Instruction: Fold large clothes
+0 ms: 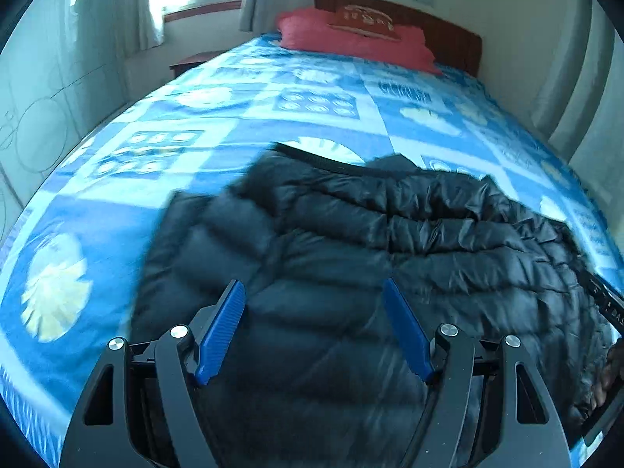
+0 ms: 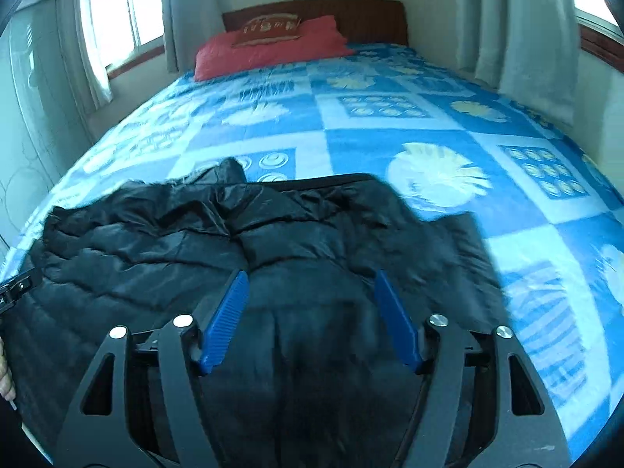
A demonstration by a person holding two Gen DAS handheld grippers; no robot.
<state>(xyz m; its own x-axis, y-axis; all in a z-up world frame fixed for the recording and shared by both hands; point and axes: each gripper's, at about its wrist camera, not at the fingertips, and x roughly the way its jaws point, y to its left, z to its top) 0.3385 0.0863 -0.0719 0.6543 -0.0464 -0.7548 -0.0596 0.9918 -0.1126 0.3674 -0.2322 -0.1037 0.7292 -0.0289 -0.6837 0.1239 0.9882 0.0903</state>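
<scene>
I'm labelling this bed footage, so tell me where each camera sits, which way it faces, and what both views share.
Left wrist: on the left claw, angled down at the black puffer jacket; open blue fingers show, the other claw's edge at right.
Right wrist: on the right claw, same downward angle; open fingers, a hand at left.
Shared: jacket, blue bedspread, red pillow, headboard.

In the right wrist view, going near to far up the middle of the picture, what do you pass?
Blue fingers of the right gripper, standing open → black puffer jacket → blue patterned bedspread → red pillow → wooden headboard → wall.
</scene>
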